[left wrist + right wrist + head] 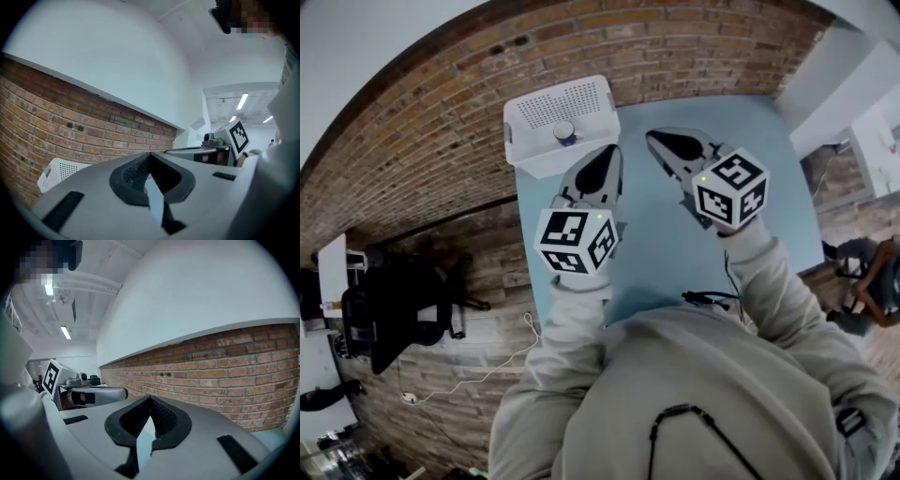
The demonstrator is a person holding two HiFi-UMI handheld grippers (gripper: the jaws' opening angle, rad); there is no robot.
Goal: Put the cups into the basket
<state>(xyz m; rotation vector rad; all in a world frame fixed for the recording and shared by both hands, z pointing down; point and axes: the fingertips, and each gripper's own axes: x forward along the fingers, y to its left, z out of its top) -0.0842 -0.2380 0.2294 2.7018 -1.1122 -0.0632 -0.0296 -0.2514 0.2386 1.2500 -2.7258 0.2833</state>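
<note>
A brick wall (422, 141) runs along the far side of the pale blue counter (675, 253). At the far left corner of the counter sits the white basket (530, 150). The left gripper (607, 157) and the right gripper (661, 141) hang above the counter (both with jaws pressed together, nothing between them). One cup (564, 132) is inside the basket.

Soft, even light filled the room — the table (759, 216) was lit flatly. Strip lights (242, 101) glared right of the brick wall (70, 126), which bowed with fisheye distortion; dark vignettes ringed the edges, and the left gripper (150, 154) looked blurred up close.
</note>
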